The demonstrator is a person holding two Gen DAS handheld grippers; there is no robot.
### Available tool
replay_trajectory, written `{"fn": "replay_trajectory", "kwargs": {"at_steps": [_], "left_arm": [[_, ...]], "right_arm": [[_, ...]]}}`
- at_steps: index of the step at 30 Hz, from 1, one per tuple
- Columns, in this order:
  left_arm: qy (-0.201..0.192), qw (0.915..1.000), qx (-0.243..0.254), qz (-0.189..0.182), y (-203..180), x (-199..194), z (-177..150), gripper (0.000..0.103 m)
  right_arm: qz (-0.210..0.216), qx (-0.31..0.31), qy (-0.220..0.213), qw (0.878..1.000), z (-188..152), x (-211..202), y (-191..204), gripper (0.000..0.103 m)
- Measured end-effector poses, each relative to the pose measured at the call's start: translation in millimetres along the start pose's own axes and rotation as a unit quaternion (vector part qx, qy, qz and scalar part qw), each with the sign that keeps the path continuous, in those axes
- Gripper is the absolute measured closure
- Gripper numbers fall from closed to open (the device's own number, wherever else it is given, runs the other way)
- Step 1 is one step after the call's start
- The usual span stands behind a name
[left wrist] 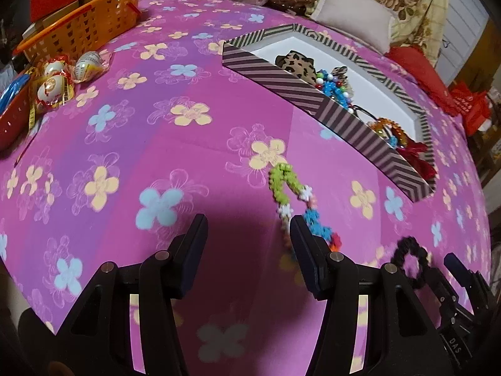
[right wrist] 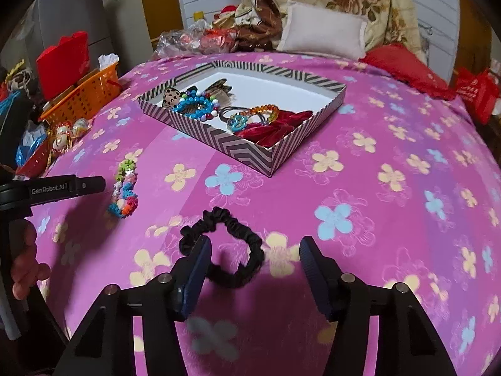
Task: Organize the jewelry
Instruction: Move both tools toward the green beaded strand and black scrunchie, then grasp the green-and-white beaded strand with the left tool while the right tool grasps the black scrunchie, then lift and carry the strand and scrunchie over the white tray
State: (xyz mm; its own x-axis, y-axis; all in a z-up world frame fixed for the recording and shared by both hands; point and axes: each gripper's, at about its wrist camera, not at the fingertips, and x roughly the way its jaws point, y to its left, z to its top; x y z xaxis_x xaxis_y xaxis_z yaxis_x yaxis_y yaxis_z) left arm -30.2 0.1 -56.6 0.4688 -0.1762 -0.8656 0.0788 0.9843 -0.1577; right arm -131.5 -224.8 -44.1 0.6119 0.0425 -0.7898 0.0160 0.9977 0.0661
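Lying ruffled, black fabric scrunchie (right wrist: 233, 247) loops unevenly.

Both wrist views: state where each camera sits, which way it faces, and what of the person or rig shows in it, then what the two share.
Left wrist: on the left gripper, low over the pink floral cloth, facing the striped box; its open fingers and the right gripper show.
Right wrist: on the right gripper, facing the same box; its open fingers, the left gripper and a hand show.
Shared: box, colourful beaded bracelet, black scrunchie, orange basket.
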Motion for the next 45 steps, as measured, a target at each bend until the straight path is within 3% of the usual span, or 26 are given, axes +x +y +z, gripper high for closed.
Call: {"fn": "replay_trajectory", "kwargs": {"at_steps": [9, 17, 19, 20, 22, 23, 25, 31, 45], "left_arm": [[0.012, 0.9990, 0.044, 0.004, -7.2, 10.5, -2.1, 0.049], [0.014, 0.9985, 0.052, 0.013, -15.1, 21.5, 8.2, 0.049], [0.009, 0.9969, 0.072, 0.029, -23.0, 24.2, 6.8, 0.051], [0.003, 0.9963, 0.078, 0.036, -25.0, 24.5, 5.6, 0.061], [-0.006, 0.9960, 0.084, 0.031, -25.2, 23.8, 5.0, 0.078], [-0.006, 0.9961, 0.083, 0.029, -24.7, 23.6, 5.3, 0.091], [0.003, 0.9972, 0.073, 0.014, -19.7, 22.8, 6.9, 0.091], [0.007, 0.9986, 0.050, -0.017, -5.3, 7.9, 4.6, 0.091], [-0.057, 0.9952, 0.068, -0.041, -8.3, -69.5, 19.3, 0.091]], "right_arm": [[0.012, 0.009, 0.006, 1.000, -4.8, 16.3, -7.9, 0.047], [-0.009, -0.001, -0.007, 1.000, -2.5, 20.8, 0.0, 0.047], [-0.017, -0.011, -0.010, 1.000, -3.6, 20.5, 3.7, 0.058], [-0.016, -0.015, -0.011, 1.000, -3.5, 20.1, 5.6, 0.069], [-0.010, -0.019, -0.013, 1.000, -3.4, 20.1, 8.1, 0.083], [-0.011, -0.023, -0.012, 1.000, -3.7, 20.1, 9.8, 0.085], [-0.011, -0.029, -0.012, 0.999, -4.6, 19.5, 13.6, 0.096], [-0.012, -0.030, -0.043, 0.999, -3.8, -2.9, 20.5, 0.096], [0.011, -0.034, -0.086, 0.996, 13.5, -49.7, 36.5, 0.096]]}}
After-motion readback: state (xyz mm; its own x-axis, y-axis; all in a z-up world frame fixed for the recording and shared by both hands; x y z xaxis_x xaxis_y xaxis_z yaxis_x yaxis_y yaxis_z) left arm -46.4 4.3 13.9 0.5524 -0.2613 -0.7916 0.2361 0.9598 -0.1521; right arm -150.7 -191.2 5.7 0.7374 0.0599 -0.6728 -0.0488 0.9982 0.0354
